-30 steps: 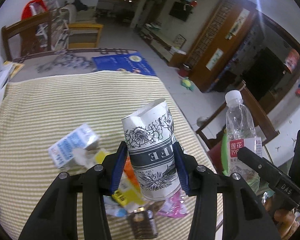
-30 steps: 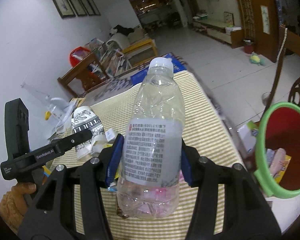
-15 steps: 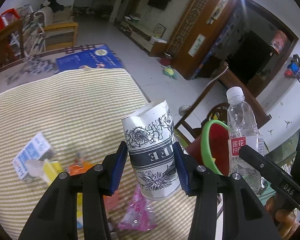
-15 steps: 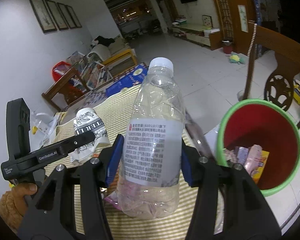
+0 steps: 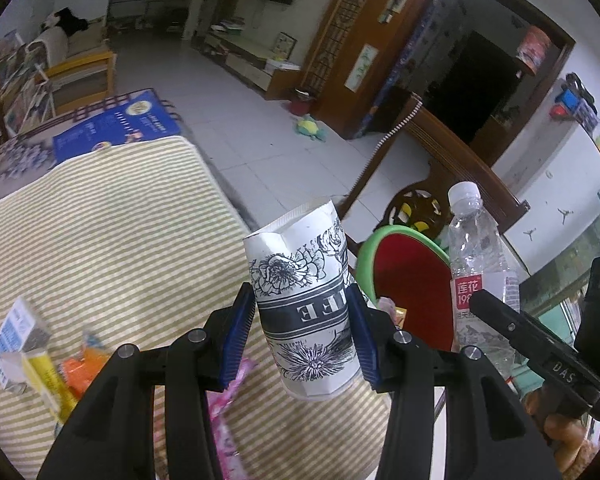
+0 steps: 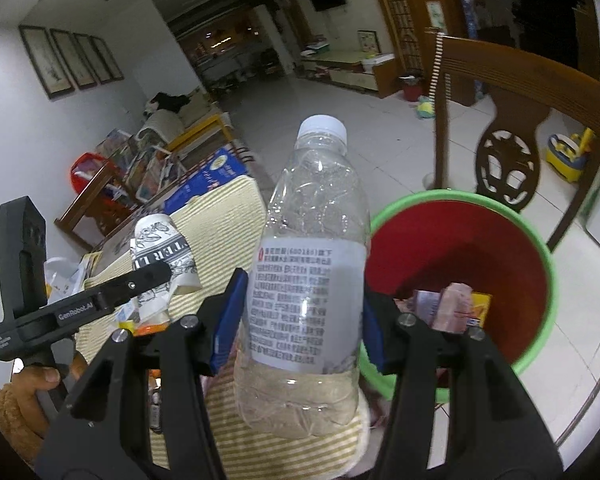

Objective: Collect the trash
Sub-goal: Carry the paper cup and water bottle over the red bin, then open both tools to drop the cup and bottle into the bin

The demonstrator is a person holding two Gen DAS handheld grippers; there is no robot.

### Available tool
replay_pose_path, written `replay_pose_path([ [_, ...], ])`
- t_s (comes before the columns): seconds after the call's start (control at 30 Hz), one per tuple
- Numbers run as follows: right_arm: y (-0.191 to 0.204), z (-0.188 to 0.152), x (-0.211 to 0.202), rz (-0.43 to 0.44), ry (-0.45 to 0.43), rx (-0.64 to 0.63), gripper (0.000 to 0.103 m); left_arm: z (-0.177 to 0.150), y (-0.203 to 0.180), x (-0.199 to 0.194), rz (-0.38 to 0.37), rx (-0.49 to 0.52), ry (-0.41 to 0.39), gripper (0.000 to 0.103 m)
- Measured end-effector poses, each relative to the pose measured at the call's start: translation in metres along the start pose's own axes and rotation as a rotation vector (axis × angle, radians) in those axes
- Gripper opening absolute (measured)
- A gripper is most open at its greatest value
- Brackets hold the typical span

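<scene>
- Bottle (image 6: 308,280) and paper cup (image 5: 304,304) are the two pieces of trash in hand, and the coming move turns on where the bin (image 6: 536,240) lies from each: in the right wrist view its mouth opens just past the bottle, to the right and lower down, off the edge of the surface (image 5: 100,240).
- Right hand-held gripper (image 6: 300,320) is clamped on the bottle's labelled middle, blue pads pressed on either side; the bottle stands upright along the fingers, white cap on top.
- Left hand-held gripper (image 5: 300,332) is clamped on the cup around its dark printed band; the cup also stands roughly upright, its rim pinched out of round.
- By my reading the right hand is the nearer one — in the left wrist view the bin (image 5: 366,248) shows beyond the cup, with the bottle (image 5: 476,264) between, so the cup has further to travel.
- The bottle is clear plastic, looks empty and slightly crumpled, with a white label of small print.
- The cup is white with black flower drawings and lettering.
- The bin is red inside with a green rim and already holds a few wrappers (image 6: 448,308).
- More scraps lie on the striped cloth — a small carton (image 5: 14,332) and bright wrappers (image 5: 80,368) not yet collected.
</scene>
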State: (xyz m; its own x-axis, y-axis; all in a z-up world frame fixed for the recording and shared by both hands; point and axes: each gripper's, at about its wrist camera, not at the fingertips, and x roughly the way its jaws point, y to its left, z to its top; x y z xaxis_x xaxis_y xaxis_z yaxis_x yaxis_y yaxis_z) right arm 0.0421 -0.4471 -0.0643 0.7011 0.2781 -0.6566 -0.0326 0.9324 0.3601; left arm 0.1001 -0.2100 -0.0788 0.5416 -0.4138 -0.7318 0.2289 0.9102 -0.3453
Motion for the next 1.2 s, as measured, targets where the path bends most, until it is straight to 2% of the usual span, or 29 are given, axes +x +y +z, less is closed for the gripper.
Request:
replay_pose_path([
  [0.53,-0.089,0.006,-0.015,-0.123,-0.009,0.11,0.051,0.022,-0.09,0.075,-0.104,0.132,0.078,0.044],
  [0.87,-0.112,0.005,-0.01,-0.143,0.01,0.142,0.051,0.027,-0.13,0.108,-0.135,0.193,0.119,0.045],
  [0.9,-0.113,0.005,-0.009,-0.147,0.015,0.14,0.052,0.028,-0.132,0.111,-0.134,0.195,0.124,0.049],
  [0.93,-0.113,0.005,-0.007,-0.149,0.02,0.137,0.053,0.028,-0.132,0.112,-0.133,0.197,0.128,0.063],
  [0.97,-0.113,0.005,-0.006,-0.159,0.021,0.136,0.063,0.029,-0.132,0.113,-0.132,0.196,0.124,0.07],
  [1.0,-0.113,0.005,-0.008,-0.168,0.007,0.14,0.072,0.029,-0.131,0.112,-0.132,0.196,0.12,0.07],
  [1.2,-0.101,0.008,-0.008,-0.143,-0.006,0.131,0.071,0.03,-0.118,0.1,-0.115,0.188,0.109,0.07],
])
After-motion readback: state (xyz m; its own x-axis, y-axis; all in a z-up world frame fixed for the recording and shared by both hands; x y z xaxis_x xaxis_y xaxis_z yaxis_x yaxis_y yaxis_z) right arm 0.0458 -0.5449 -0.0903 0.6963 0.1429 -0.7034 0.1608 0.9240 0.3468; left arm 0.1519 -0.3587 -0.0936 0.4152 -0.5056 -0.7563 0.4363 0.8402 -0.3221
